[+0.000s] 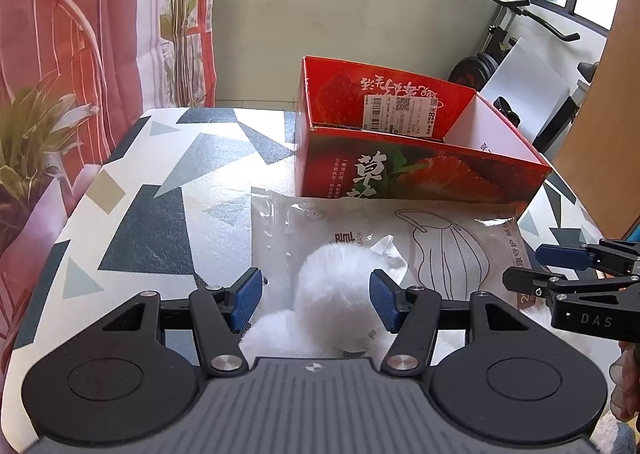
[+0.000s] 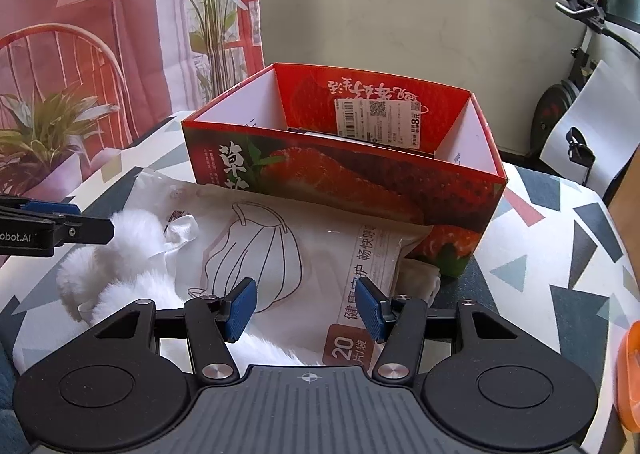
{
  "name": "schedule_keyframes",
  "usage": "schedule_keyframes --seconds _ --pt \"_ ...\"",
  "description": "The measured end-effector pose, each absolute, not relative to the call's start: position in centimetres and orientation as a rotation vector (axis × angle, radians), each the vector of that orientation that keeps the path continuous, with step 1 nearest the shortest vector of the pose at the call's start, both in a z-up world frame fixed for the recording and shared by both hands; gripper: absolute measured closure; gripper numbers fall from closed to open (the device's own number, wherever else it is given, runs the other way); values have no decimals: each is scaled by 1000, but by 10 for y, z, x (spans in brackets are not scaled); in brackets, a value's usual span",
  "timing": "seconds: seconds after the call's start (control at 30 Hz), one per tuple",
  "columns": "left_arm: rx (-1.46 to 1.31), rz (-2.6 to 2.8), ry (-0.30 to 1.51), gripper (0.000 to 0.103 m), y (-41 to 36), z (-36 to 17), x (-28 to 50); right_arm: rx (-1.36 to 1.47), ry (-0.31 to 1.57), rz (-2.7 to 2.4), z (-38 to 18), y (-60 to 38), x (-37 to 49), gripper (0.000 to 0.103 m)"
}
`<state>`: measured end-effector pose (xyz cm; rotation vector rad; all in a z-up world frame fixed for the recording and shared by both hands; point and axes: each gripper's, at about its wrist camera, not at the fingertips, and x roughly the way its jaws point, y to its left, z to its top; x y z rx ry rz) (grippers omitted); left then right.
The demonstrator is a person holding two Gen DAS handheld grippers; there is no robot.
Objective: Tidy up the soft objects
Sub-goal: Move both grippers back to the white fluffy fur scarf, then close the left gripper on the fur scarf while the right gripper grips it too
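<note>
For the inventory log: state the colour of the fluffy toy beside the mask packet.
White; the fluffy toy shows best in the left wrist view.

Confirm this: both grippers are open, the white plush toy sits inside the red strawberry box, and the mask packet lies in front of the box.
Not quite. The white plush toy is not inside the red strawberry box; it lies on the table in front of it, partly on the mask packet, as the left wrist view shows. Left gripper and right gripper are open, and the packet lies in front of the box.

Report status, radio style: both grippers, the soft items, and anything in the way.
Left gripper open, straddling white fluffy toy. Right gripper open over mask packet. Strawberry box open behind; packet lies partly on toy.
</note>
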<state>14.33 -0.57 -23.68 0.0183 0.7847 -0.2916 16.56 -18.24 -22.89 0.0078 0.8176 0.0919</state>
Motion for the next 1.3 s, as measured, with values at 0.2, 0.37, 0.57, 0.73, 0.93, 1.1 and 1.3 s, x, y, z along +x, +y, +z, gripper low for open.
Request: schedule_keyframes --seconds 0.2,0.37,0.57,0.73,0.93,1.1,1.3 --pt "5 -261 782 41 2 -236 141 23 800 94 -226 -186 162 51" --pt "-16 -224 792 41 13 -238 142 29 786 97 -226 -185 160 51" --pt "-32 -210 806 41 18 -240 146 24 790 99 -228 -182 161 51" --pt "-49 -240 807 41 17 -240 145 33 799 98 -229 -182 161 51" --pt "-56 -286 807 40 10 -239 142 27 798 84 -225 -185 157 49" --pt "-46 -347 818 40 -2 -242 132 42 809 80 -227 -188 149 47" --pt "-68 -396 846 40 -10 -248 122 43 824 81 -230 -185 137 47"
